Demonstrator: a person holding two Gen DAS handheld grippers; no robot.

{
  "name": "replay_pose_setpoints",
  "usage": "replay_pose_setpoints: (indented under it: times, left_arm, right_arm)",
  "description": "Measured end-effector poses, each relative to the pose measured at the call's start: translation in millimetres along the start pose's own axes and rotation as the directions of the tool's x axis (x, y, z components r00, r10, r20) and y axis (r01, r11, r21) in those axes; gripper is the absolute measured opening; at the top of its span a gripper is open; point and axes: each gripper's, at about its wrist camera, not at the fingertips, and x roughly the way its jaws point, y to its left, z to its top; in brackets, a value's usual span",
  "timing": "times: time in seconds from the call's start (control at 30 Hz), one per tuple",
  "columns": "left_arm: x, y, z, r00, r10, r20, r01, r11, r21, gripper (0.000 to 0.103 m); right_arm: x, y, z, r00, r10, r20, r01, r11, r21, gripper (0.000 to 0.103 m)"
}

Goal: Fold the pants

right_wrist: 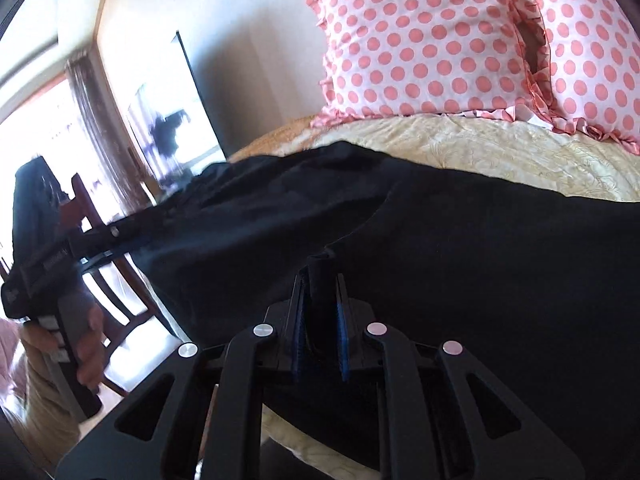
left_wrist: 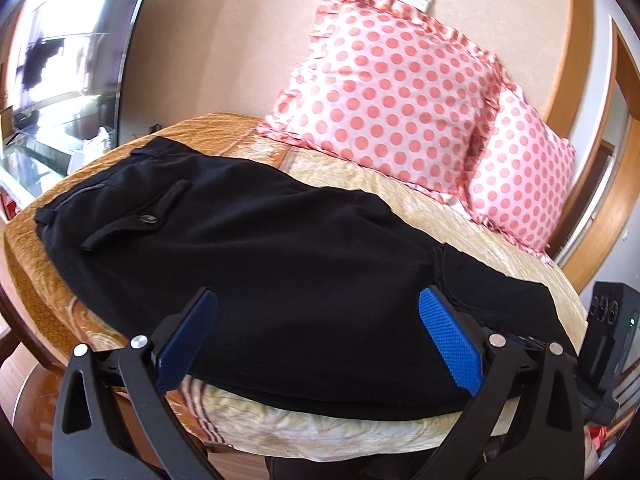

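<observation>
Black pants [left_wrist: 280,240] lie across the bed, waistband and a buttoned back pocket at the far left, legs running to the right. My left gripper [left_wrist: 318,308] is open with blue pads, hovering over the near edge of the pants and holding nothing. My right gripper [right_wrist: 322,280] is shut on a pinched fold of the black pants [right_wrist: 460,248] near their lower end. The left gripper also shows in the right wrist view [right_wrist: 80,244], held by a hand at the left.
Two pink polka-dot pillows [left_wrist: 388,92] lean on the wall behind the pants. The yellow bedspread [left_wrist: 420,196] covers the bed. A wooden chair [right_wrist: 112,280] stands beside the bed. A mirror or glass door [left_wrist: 68,60] is at the far left.
</observation>
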Motion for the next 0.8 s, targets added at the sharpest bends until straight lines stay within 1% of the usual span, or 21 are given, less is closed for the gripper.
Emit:
replay_pose_setpoints:
  times: [0.03, 0.07, 0.1, 0.13, 0.17, 0.2, 0.23, 0.27, 0.3, 0.33, 0.37, 0.4, 0.43, 0.47, 0.5, 0.53, 0.57, 0.63, 0.7, 0.73, 0.8]
  left_arm:
    - [-1.8, 3.5, 0.8, 1.000, 0.006, 0.004, -0.006, 1.000, -0.013, 0.101]
    - [-3.8, 6.8, 1.6, 1.000, 0.011, 0.007, -0.010, 1.000, -0.024, 0.101]
    - [-6.1, 10.3, 2.2, 1.000, 0.016, 0.010, -0.015, 0.999, -0.033, 0.101]
    - [-9.7, 14.6, 3.1, 0.999, 0.027, 0.018, -0.026, 0.999, -0.040, 0.101]
    - [-13.1, 18.5, 4.1, 0.999, 0.042, 0.027, -0.041, 0.998, -0.045, 0.101]
    - [-15.8, 21.9, 6.0, 0.998, 0.060, 0.035, -0.058, 0.997, -0.050, 0.101]
    - [-20.3, 27.4, 8.0, 0.996, 0.080, 0.049, -0.077, 0.995, -0.061, 0.101]
    - [-24.6, 33.2, 10.1, 0.994, 0.093, 0.062, -0.088, 0.993, -0.075, 0.101]
    - [-28.9, 39.4, 12.4, 0.992, 0.105, 0.074, -0.098, 0.991, -0.094, 0.101]
    - [-32.4, 45.5, 14.6, 0.990, 0.113, 0.082, -0.103, 0.989, -0.109, 0.101]
    - [-35.4, 51.0, 16.8, 0.989, 0.121, 0.090, -0.109, 0.986, -0.125, 0.101]
    - [-39.4, 58.3, 19.4, 0.986, 0.133, 0.100, -0.117, 0.982, -0.146, 0.101]
    - [-41.8, 63.3, 21.5, 0.984, 0.142, 0.105, -0.124, 0.979, -0.159, 0.101]
    - [-44.0, 68.8, 23.8, 0.983, 0.150, 0.108, -0.130, 0.976, -0.173, 0.101]
    - [-46.5, 77.1, 27.2, 0.982, 0.154, 0.108, -0.131, 0.973, -0.190, 0.101]
    - [-47.9, 83.4, 29.9, 0.982, 0.153, 0.107, -0.129, 0.970, -0.205, 0.101]
    - [-49.5, 91.2, 33.0, 0.983, 0.153, 0.105, -0.127, 0.966, -0.224, 0.101]
    - [-51.6, 109.6, 38.8, 0.985, 0.150, 0.090, -0.121, 0.956, -0.269, 0.101]
    - [-50.2, 126.0, 42.4, 0.988, 0.133, 0.074, -0.104, 0.944, -0.314, 0.101]
    - [-47.2, 140.8, 44.5, 0.993, 0.106, 0.059, -0.077, 0.929, -0.361, 0.101]
    - [-41.6, 156.7, 46.1, 0.998, 0.055, 0.038, -0.034, 0.905, -0.424, 0.101]
  right_arm:
    - [5.6, 5.7, -4.2, 0.999, -0.032, -0.021, 0.031, 0.998, -0.050, 0.014]
    - [8.5, 12.5, -10.2, 0.997, -0.062, -0.035, 0.058, 0.993, -0.104, 0.017]
    - [4.9, 19.0, -14.1, 0.997, -0.077, -0.011, 0.074, 0.986, -0.152, 0.025]
    - [3.0, 26.8, -16.0, 0.997, -0.077, -0.029, 0.070, 0.979, -0.193, 0.032]
    - [0.0, 31.7, -16.0, 0.997, -0.064, -0.040, 0.054, 0.976, -0.212, 0.042]
    - [-3.2, 34.2, -16.8, 0.998, -0.041, -0.043, 0.031, 0.976, -0.216, 0.043]
    - [-9.7, 35.7, -15.1, 0.999, 0.019, -0.045, -0.027, 0.978, -0.206, 0.043]
    - [-15.3, 35.0, -13.3, 0.998, 0.055, -0.035, -0.060, 0.981, -0.187, 0.043]
    - [-20.3, 32.4, -9.8, 0.998, 0.069, -0.012, -0.070, 0.984, -0.164, 0.043]
    - [-25.7, 26.5, -3.6, 0.998, 0.045, 0.031, -0.041, 0.990, -0.136, 0.043]
    - [-26.3, 22.7, -0.1, 0.999, 0.011, 0.051, -0.005, 0.992, -0.127, 0.043]
    - [-23.0, 16.4, 5.1, 0.996, -0.064, 0.068, 0.071, 0.990, -0.119, 0.043]
    - [-17.5, 12.1, 7.2, 0.991, -0.120, 0.066, 0.127, 0.985, -0.118, 0.043]
    - [-10.1, 8.7, 7.4, 0.987, -0.154, 0.048, 0.159, 0.980, -0.123, 0.043]
    - [-1.9, 7.3, 6.0, 0.985, -0.171, 0.017, 0.172, 0.976, -0.134, 0.043]
    - [9.9, 7.6, 0.3, 0.985, -0.165, -0.041, 0.157, 0.976, -0.148, 0.043]
    - [5.9, 8.9, -4.0, 0.988, -0.157, -0.002, 0.155, 0.977, -0.144, 0.043]
    - [3.2, 8.9, -4.4, 0.989, -0.148, -0.012, 0.145, 0.977, -0.155, 0.043]
    - [1.0, -0.2, -3.7, 0.993, -0.112, -0.030, 0.108, 0.988, -0.107, 0.044]
    - [1.4, -4.1, -3.2, 0.995, -0.098, -0.034, 0.095, 0.992, -0.084, 0.045]
    - [3.2, -8.4, -3.2, 0.996, -0.083, -0.035, 0.080, 0.995, -0.059, 0.047]
